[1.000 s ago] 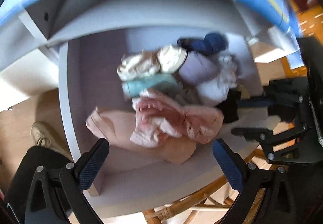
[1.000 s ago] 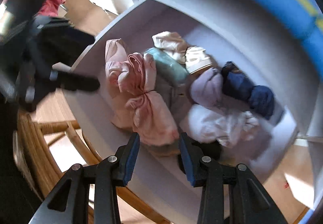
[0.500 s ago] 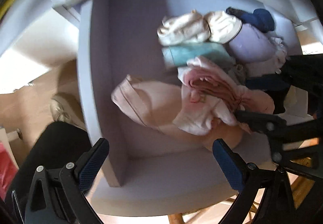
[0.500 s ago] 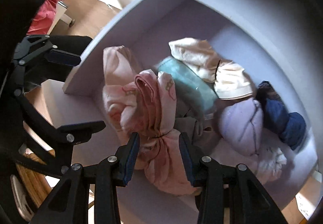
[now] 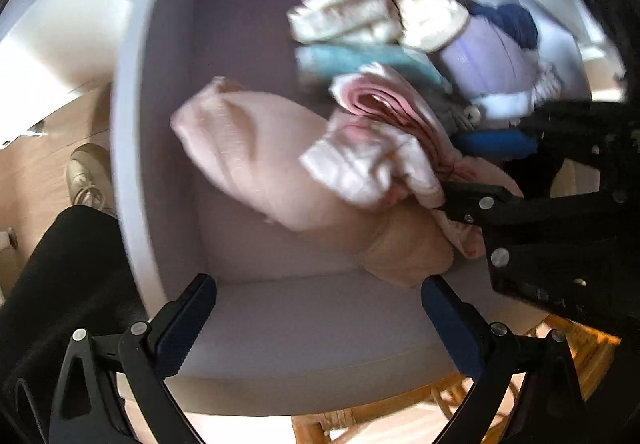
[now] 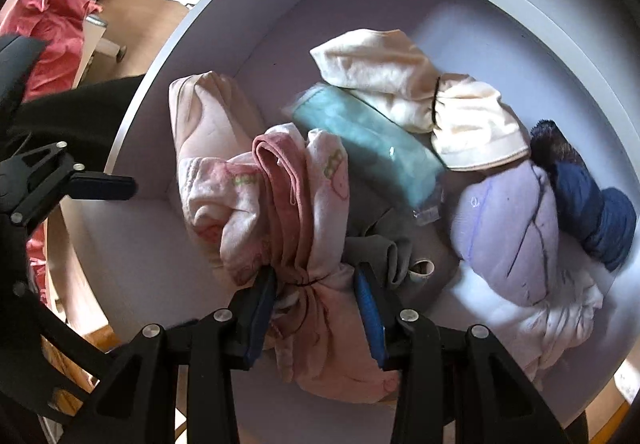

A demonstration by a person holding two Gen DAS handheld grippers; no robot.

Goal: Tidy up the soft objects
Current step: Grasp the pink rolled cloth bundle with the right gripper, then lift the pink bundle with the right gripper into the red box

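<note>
A pile of rolled soft clothes lies inside a white shelf compartment point(image 5: 280, 316). My right gripper point(image 6: 316, 304) is shut on a pink patterned bundle point(image 6: 296, 203) tied at its middle; it also shows in the left wrist view point(image 5: 384, 147). Under it lies a pale pink garment point(image 5: 248, 147). Behind are a teal roll point(image 6: 368, 147), a cream bundle point(image 6: 420, 91), a lilac bundle point(image 6: 508, 228), a navy roll point(image 6: 588, 203) and a grey piece point(image 6: 380, 240). My left gripper point(image 5: 316, 320) is open and empty at the compartment's front edge.
The compartment's left wall point(image 5: 132, 147) stands close to the pale pink garment. A wicker piece point(image 5: 400, 412) sits below the shelf. A red garment point(image 6: 52, 27) lies outside at the left. A person's dark leg point(image 5: 60, 284) and shoe point(image 5: 86, 171) are at the left.
Both grippers have moved closer into the compartment. My right gripper has pushed deeper into the pile and closed around the pink bundle's tied middle.
</note>
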